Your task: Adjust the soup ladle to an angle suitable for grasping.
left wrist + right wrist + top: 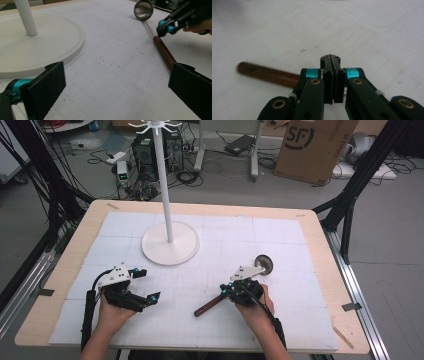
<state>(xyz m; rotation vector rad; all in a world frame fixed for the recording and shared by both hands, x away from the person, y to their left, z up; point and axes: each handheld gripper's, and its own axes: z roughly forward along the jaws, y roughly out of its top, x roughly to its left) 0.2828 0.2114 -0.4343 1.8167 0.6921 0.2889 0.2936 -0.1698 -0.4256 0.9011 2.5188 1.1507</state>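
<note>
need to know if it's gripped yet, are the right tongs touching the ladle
Cannot tell. The left gripper view shows the right tongs shut right at the ladle, where shaft meets wooden handle, but neither contact nor a gap shows plainly.

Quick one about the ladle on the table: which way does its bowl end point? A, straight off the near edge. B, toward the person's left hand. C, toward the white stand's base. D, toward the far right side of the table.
D: in the high view the ladle lies slanted, its steel bowl at the far right and its brown handle running back toward the near side, beside the right tongs.
</note>
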